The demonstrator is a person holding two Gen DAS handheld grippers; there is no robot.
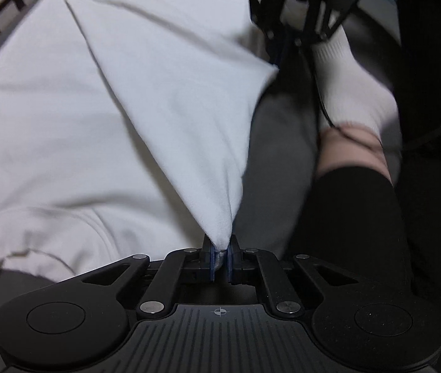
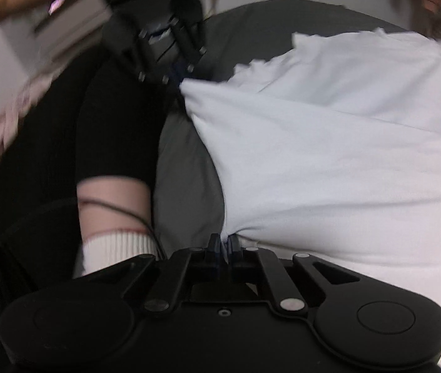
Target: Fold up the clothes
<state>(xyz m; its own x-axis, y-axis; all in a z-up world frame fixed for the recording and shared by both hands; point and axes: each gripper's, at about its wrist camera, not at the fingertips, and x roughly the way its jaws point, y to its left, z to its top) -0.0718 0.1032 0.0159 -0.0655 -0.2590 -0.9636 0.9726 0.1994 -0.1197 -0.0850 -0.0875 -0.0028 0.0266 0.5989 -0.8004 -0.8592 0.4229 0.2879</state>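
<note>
The white garment (image 1: 170, 99) lies spread on a dark grey surface (image 1: 276, 143), probably a bed or a mat; I cannot tell which one. The left tool (image 1: 220, 253) is closed on 1 corner of the garment: the cloth comes to a point between its 2 blue pads (image 1: 212, 259) and rises from there as a tight, lifted fold. In the left wrist view the right tool (image 1: 282, 59) appears at the far end of this fold, at the other corner of the same edge, but the picture is blurred there. In the right wrist view the right tool (image 2: 226, 245) is also closed on the garment (image 2: 329, 161), with a small bunch of white cloth pinched between its fingers. From this side the left tool (image 2: 179, 76) is at the far corner of the garment, where the cloth is pulled into a point. So the edge of the garment is stretched between both tools, and the rest of the cloth lies flat on the grey surface (image 2: 186, 186) on the side away from the person. Just beside the stretched edge is the leg of the person, with black trousers (image 2: 111, 124), a bare ankle (image 2: 111, 205) and a white ribbed sock (image 2: 118, 251). A thin black cable (image 2: 118, 209) crosses the ankle. The far edge of the garment is wavy.
</note>
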